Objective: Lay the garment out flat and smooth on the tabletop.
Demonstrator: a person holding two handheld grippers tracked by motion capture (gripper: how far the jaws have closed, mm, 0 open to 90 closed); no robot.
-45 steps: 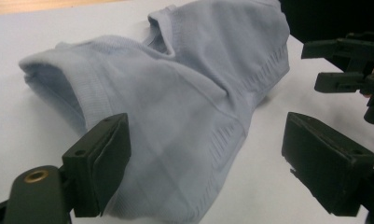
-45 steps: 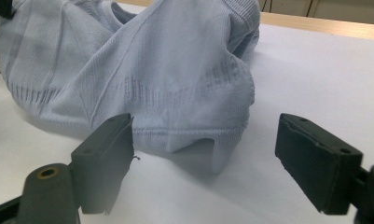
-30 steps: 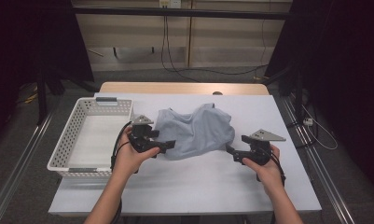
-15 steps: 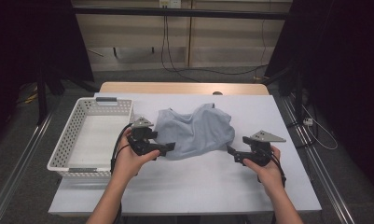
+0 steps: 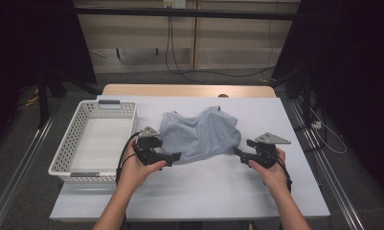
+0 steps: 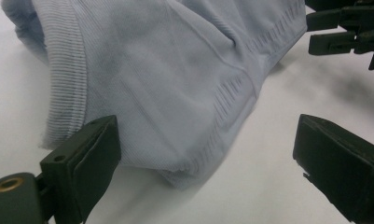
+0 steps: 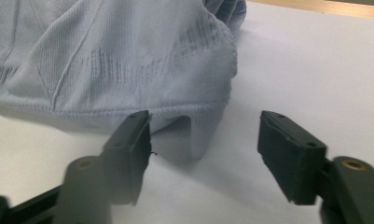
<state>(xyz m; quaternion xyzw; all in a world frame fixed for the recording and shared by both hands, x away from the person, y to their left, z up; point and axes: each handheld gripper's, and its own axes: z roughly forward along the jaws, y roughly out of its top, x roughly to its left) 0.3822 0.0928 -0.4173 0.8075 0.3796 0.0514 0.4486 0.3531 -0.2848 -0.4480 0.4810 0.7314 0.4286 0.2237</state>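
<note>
High view: a crumpled pale-blue knit garment [image 5: 199, 134] lies near the middle of the white table [image 5: 189, 196], its long axis running roughly from the left edge toward the right edge, with a white perforated basket [image 5: 67, 143] by the left edge. The left gripper [image 5: 173, 158] sits at the garment's near-left hem, the right gripper [image 5: 237, 152] at its near-right corner, so each hand is about equally close to its own end. In the left gripper view the jaws stand wide and have just been opening; the ribbed hem [image 6: 65, 79] lies ahead, touching the left pad but not clamped. In the right gripper view the jaws have just been closing, yet a clear gap remains, and the stitched corner [image 7: 189, 126] lies between them, not pinched. The fabric looks soft, thin and limp, with ribbed bands.
</note>
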